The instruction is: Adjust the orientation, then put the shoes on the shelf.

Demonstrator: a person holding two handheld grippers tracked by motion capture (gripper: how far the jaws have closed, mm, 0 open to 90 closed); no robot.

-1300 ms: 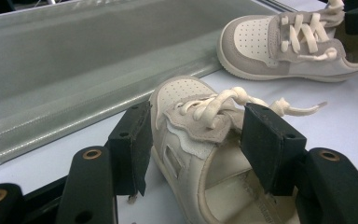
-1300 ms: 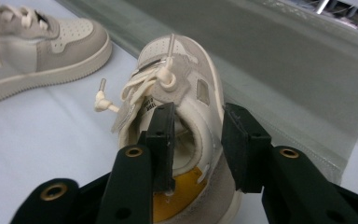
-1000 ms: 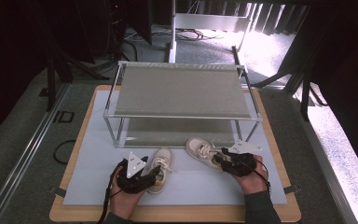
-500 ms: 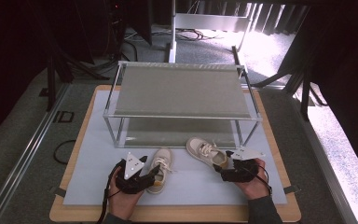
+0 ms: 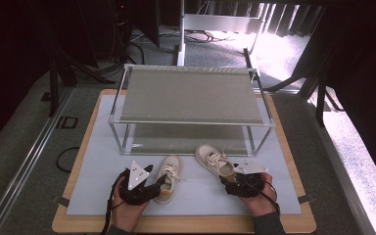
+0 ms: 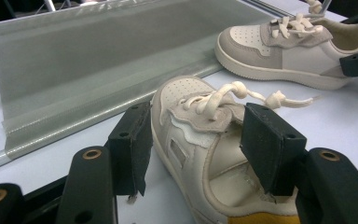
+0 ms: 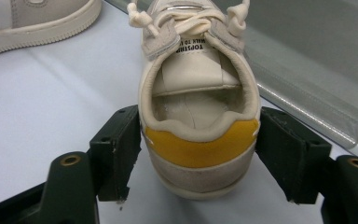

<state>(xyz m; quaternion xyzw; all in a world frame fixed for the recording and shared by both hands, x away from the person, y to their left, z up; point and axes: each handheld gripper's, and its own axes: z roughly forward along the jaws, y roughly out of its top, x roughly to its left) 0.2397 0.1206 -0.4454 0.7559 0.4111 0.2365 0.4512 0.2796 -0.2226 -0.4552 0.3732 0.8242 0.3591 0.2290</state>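
Two small cream shoes lie on the pale surface (image 5: 93, 191) in front of a low metal rack (image 5: 191, 95). The left hand-held gripper (image 5: 152, 185) is clamped on the left shoe (image 5: 169, 172), its pads pressing both sides at the heel opening. The right shoe (image 5: 214, 159) sits heel-first between the jaws of the right hand-held gripper (image 5: 229, 182), which have just been opening; both pads stand just beside the yellow heel, hardly pressing.

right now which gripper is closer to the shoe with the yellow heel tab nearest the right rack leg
Right. The right gripper has its jaws on either side of that shoe's heel, just opened. The left gripper is over at the other shoe, jaws around it.
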